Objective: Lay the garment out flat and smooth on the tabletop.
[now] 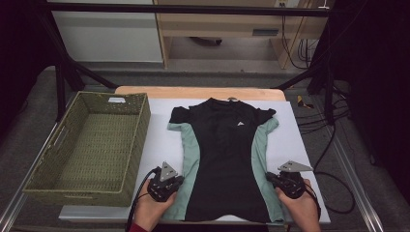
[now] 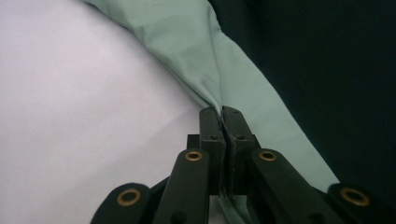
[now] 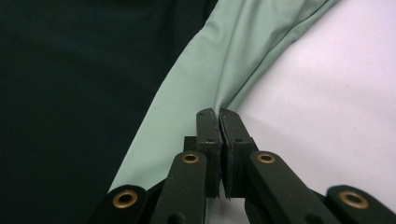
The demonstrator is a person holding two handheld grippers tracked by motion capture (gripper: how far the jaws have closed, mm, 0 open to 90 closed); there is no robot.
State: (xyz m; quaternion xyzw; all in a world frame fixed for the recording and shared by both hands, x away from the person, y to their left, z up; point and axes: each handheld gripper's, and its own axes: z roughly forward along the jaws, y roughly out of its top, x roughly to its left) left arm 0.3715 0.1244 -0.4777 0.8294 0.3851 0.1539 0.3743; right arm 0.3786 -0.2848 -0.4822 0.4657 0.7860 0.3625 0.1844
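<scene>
A black T-shirt with pale green side panels lies flat, front up, on the white table cover. My left gripper sits at the shirt's lower left side, and its jaws are shut on a pinched fold of the green side panel. At the lower right side my right gripper is likewise shut on the green edge fabric. In both gripper views the cloth puckers up into the closed fingertips. A hand holds each gripper from the table's near edge.
A woven green basket stands on the left side of the table, beside the shirt. White cover shows to the right of the shirt. Black frame bars and cables surround the table.
</scene>
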